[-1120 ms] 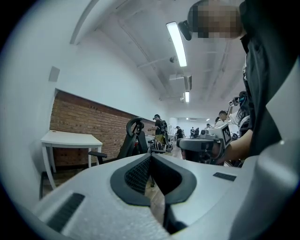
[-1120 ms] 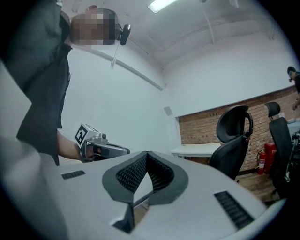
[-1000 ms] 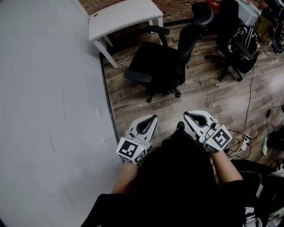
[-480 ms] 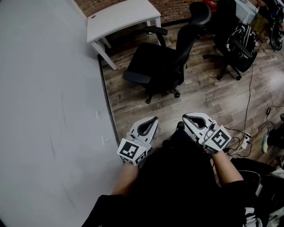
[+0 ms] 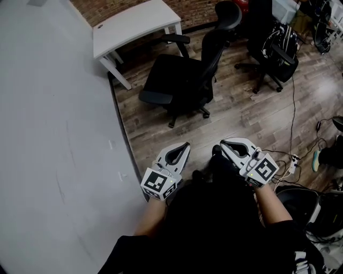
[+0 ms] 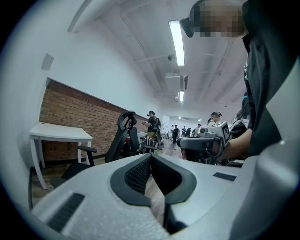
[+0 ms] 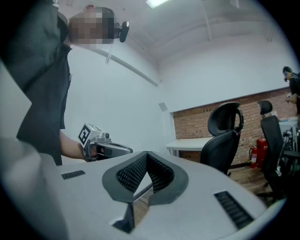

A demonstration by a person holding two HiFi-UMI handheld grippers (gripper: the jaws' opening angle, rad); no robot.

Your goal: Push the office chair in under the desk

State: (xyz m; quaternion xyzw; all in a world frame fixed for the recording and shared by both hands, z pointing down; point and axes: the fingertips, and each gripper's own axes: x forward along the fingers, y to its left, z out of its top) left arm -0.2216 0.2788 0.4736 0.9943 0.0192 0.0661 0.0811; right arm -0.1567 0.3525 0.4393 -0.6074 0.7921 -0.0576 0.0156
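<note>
Black office chair (image 5: 179, 80) is sitting out on the wood floor (image 5: 236, 118), just near-right of the white desk (image 5: 134, 21), not tucked in. From the head view its far armrest is reaching toward the desk's near edge. I can't tell if it's touching.

Step in hand, as I'm reading it: the approach. Nothing is contacting the chair yet, so the push hasn't begun.

Left gripper (image 5: 185, 145) and right gripper (image 5: 224, 144) are hanging side by side in front of the person's body at the near edge, well apart from the chair. Both sets of fingers are pressed together with nothing between them, and both are pointing roughly level toward the chair.

Orientation:
- The seat front is pointing left and slightly near, toward the grey wall (image 5: 53, 134), with the backrest and headrest on the right.
- The front-to-back axis is running roughly left-right, so it isn't lining up with the desk opening at far-left.
- The tall axis is standing upright, with the base on the floor.

Next move, my call:
- Close in and get to the backrest side.
- Set the closed fingers against the backrest.
- Swing the seat front toward the opening, then push far-left.
- The casters are likely going to wander, and the armrests may clip the desktop or a leg.

Further out, a second chair (image 5: 268, 48) is standing at far right, cables (image 5: 293, 107) are trailing across the floor at right, and the brick wall (image 5: 193, 8) is running behind the desk.
</note>
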